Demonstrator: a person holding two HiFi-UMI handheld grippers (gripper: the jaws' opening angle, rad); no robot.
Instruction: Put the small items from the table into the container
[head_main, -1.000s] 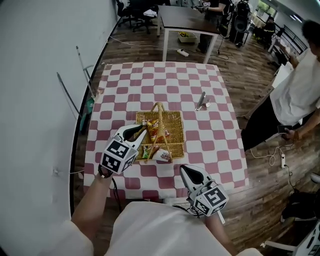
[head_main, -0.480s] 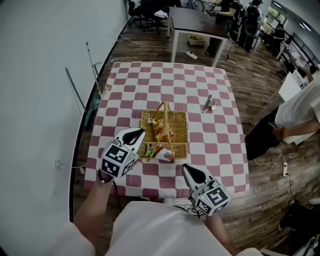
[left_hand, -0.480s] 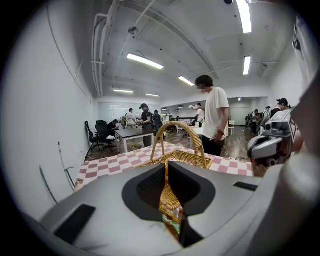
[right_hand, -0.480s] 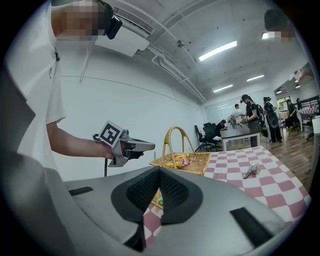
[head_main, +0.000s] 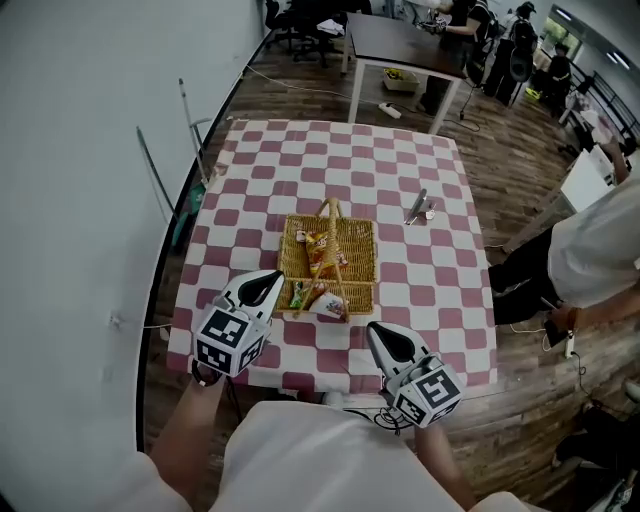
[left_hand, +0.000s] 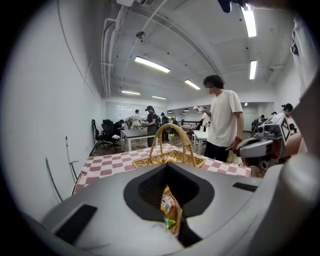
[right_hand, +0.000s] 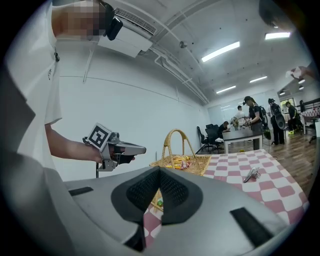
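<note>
A wicker basket (head_main: 352, 262) with a tall handle stands mid-table and holds several snack packets (head_main: 318, 262). On the cloth to its far right lies a small metal item (head_main: 418, 208). My left gripper (head_main: 268, 283) is just off the basket's near left corner, shut and empty. In the left gripper view (left_hand: 167, 167) a packet in the basket (left_hand: 172, 159) shows only through the slit between the jaws. My right gripper (head_main: 381, 336) hovers at the near table edge, shut with nothing in it. Its own view (right_hand: 159, 171) looks at the basket (right_hand: 182, 161) and the left gripper (right_hand: 142, 149).
A red and white checked cloth (head_main: 260, 180) covers the table. A person in a white shirt (head_main: 600, 250) stands close to the table's right side. A dark desk (head_main: 405, 45) and chairs are beyond the far edge, and a white wall runs along the left.
My left gripper has drawn back from above the basket toward the near left, and its jaws have shut. The right gripper has stayed put.
</note>
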